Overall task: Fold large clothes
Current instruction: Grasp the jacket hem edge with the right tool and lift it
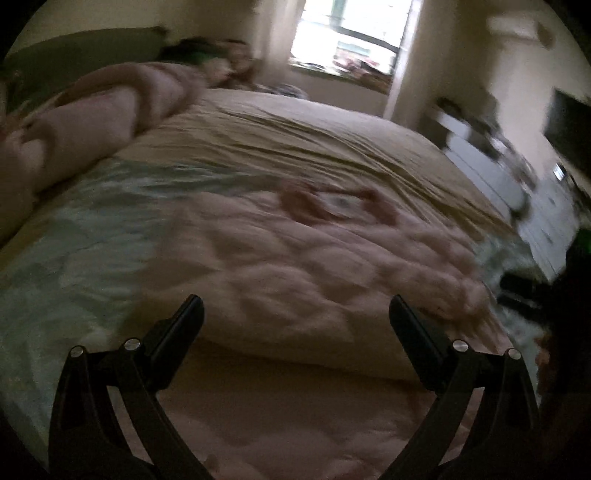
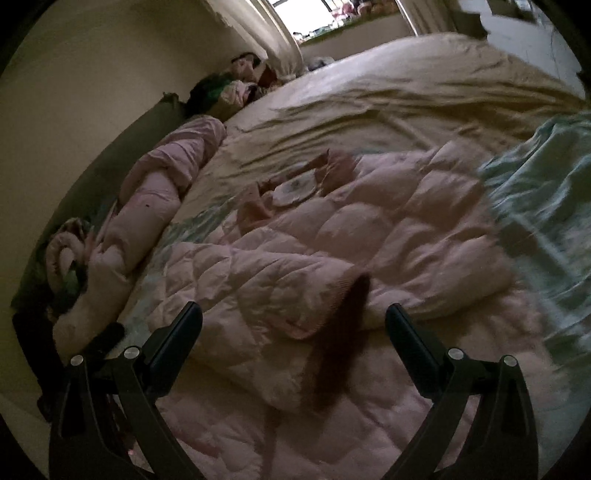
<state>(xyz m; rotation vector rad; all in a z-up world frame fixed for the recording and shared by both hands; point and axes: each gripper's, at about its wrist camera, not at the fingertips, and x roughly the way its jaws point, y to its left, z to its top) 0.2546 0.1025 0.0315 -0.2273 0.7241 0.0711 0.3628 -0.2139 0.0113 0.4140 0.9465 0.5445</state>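
- Pink quilted jacket [image 2: 332,236]: puffy, soft, stitched in squares, spread flat on the bed straight ahead of my tools.
- My left gripper [image 1: 295,314] stands spread wide above its near hem, pinching nothing.
- My right gripper [image 2: 293,321] is also spread and empty; only this view shows a sleeve [image 2: 295,288] folded across the body just past the fingertips.
- Further off I see the collar [image 2: 295,188], then a wrinkled tan sheet [image 1: 332,147].
- The left view alone shows the window [image 1: 351,33].

A pale pink quilted puffer jacket [image 2: 332,236] lies spread flat across the frame's middle, one sleeve [image 2: 280,280] folded over its body.
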